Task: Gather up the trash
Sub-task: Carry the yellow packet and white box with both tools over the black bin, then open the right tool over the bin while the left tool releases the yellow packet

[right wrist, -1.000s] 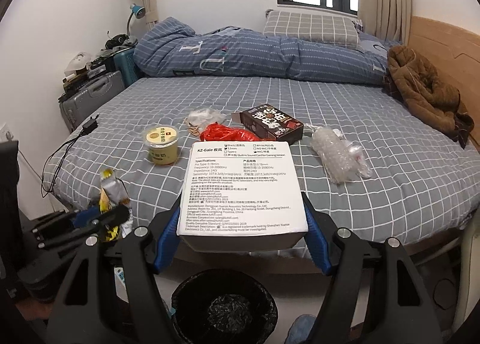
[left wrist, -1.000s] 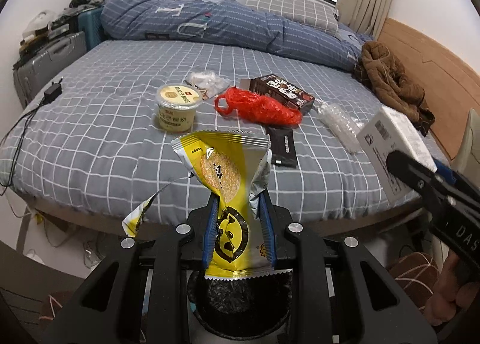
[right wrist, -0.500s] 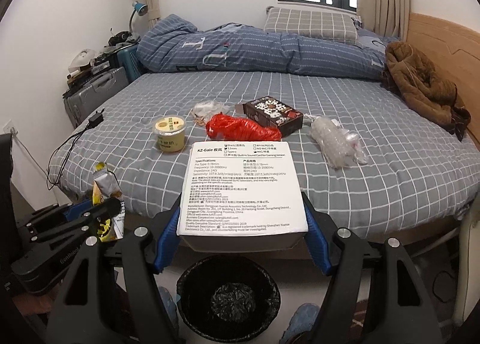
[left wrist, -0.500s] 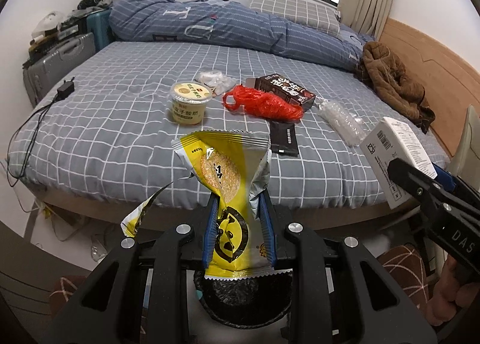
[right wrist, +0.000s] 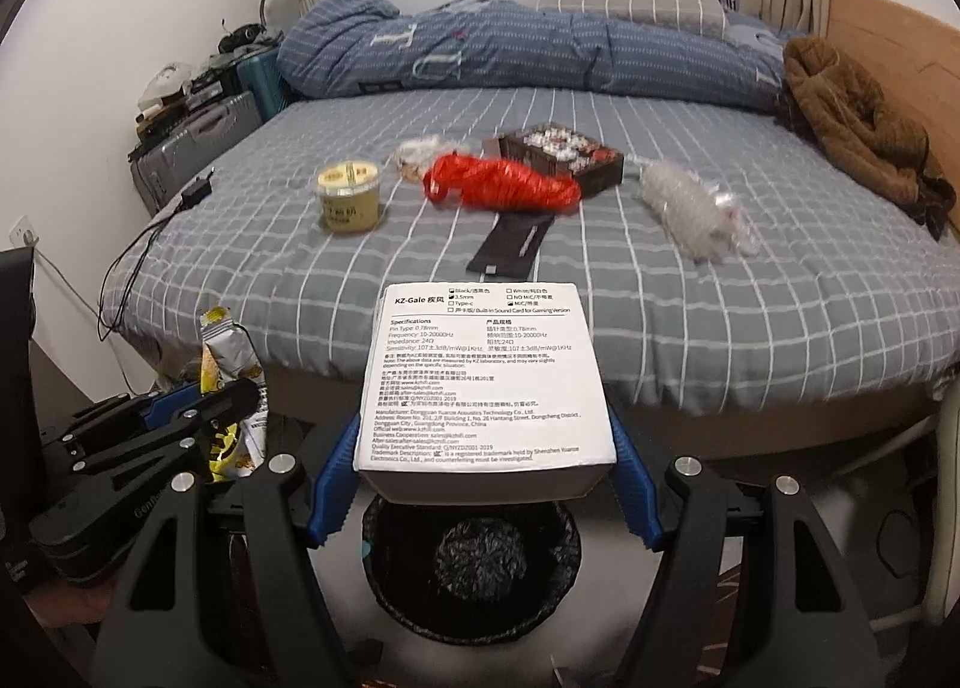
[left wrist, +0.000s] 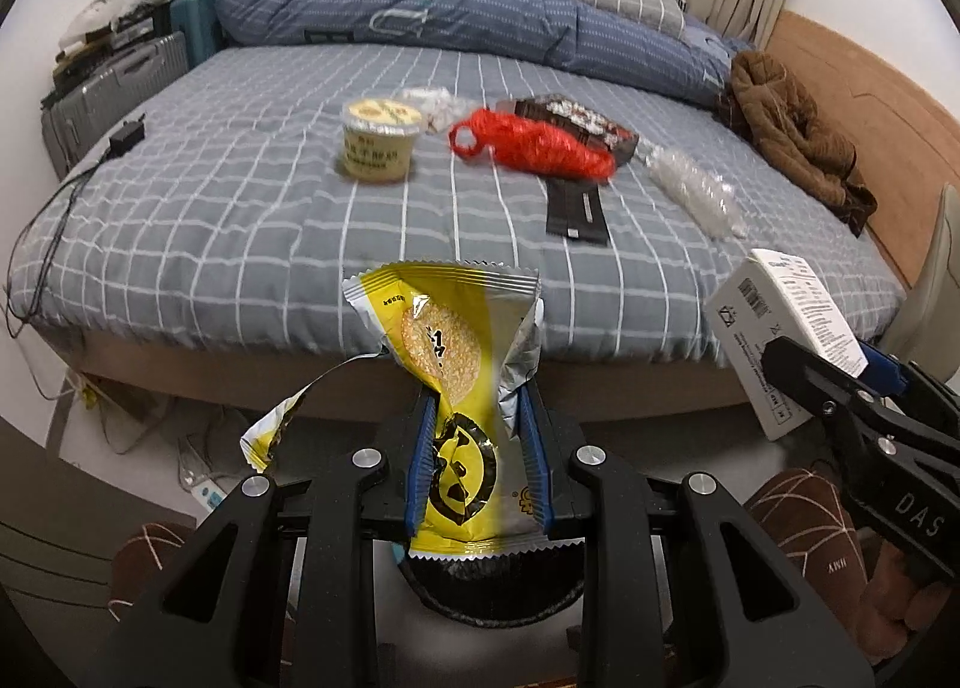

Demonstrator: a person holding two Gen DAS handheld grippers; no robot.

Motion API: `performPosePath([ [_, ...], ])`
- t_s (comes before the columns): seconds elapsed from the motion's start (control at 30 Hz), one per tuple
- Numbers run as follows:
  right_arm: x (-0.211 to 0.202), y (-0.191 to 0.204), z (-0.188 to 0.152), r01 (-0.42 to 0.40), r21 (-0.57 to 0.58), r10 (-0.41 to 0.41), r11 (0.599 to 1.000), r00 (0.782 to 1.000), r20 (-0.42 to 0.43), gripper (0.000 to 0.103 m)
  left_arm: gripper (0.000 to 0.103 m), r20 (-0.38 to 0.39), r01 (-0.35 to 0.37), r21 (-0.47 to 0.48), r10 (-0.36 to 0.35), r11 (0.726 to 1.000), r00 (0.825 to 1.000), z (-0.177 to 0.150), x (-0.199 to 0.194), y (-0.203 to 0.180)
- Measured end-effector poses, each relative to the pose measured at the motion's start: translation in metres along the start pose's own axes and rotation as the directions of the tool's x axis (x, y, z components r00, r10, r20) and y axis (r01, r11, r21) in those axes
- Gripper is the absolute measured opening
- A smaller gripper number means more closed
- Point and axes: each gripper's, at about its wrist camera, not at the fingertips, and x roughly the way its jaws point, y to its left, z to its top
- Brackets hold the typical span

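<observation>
While over bin (right wrist: 471,568), we pinch limp wrapper (left wrist: 456,388) in left gripper (left wrist: 477,472); right gripper (right wrist: 480,484) clamps stiff, light box (right wrist: 486,382) sides.

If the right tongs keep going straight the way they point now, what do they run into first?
Most likely the edge of the bed, just beyond the white box that the right tongs grip. The black bin sits lower, beneath the box rather than ahead. Depth is unclear in this fisheye view.
</observation>
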Motion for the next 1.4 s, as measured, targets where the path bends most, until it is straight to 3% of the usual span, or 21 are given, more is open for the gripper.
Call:
performPosePath([
  [0.4,0.055,-0.004,-0.046,-0.003,0.026,0.007,1.000,0.988,-0.157,0.068,0.025,-0.133,-0.012,-0.007,0.011,1.000,0.991,-0.038,0.054,0.009],
  [0.83,0.138,0.002,-0.096,-0.006,0.030,0.016,1.000,0.931,-0.365,0.068,0.025,-0.280,-0.021,-0.012,0.017,1.000,0.960,-0.076,0.124,0.018],
  [0.97,0.158,0.001,-0.107,0.014,0.029,-0.001,0.999,0.917,-0.398,0.068,0.025,-0.307,-0.008,-0.023,0.001,1.000,0.952,-0.082,0.141,0.024],
  [1.17,0.180,0.006,-0.126,0.006,0.024,0.005,1.000,0.891,-0.454,0.068,0.025,-0.334,-0.042,-0.024,0.032,0.999,0.942,-0.088,0.161,0.038],
  [1.37,0.185,0.020,-0.125,-0.018,-0.013,0.010,1.000,0.897,-0.442,0.069,0.024,-0.335,-0.057,-0.041,0.041,0.998,0.941,-0.088,0.162,0.052],
  [1.4,0.184,0.018,-0.126,-0.020,-0.015,0.011,1.000,0.898,-0.440,0.073,0.024,-0.335,-0.059,-0.044,0.041,0.997,0.941,-0.087,0.161,0.052],
])
